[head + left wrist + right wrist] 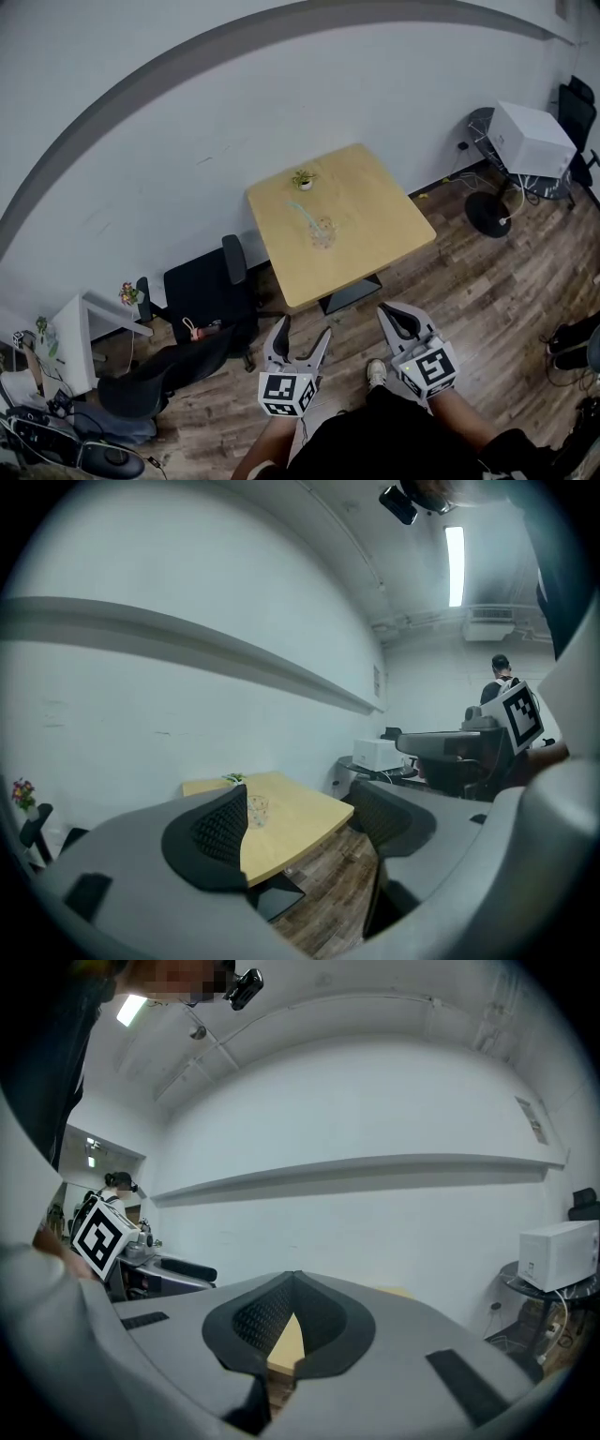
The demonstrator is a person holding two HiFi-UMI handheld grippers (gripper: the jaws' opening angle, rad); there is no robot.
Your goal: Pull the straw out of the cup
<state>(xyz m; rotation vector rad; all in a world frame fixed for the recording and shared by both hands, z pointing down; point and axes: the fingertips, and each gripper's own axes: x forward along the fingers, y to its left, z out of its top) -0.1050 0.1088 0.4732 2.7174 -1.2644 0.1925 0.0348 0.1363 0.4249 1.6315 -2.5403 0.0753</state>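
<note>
Plainly, in the head view the cup (322,233) with its straw (302,214) stands mid-frame on the bench (375,217). It is well apart from the left gripper (302,330) and right gripper (397,313) at the bottom edge.

In the left gripper view the jaws are spread and empty, with the cup small at centre left.

In the right gripper view the jaws are pressed together at the tips, pinching nothing.

If the straw is pulled with the cup unsteadied, the light cup will likely tip or drag along.

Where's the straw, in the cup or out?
In. The head view shows the straw leaning out of the cup on the table, its lower end inside.
</note>
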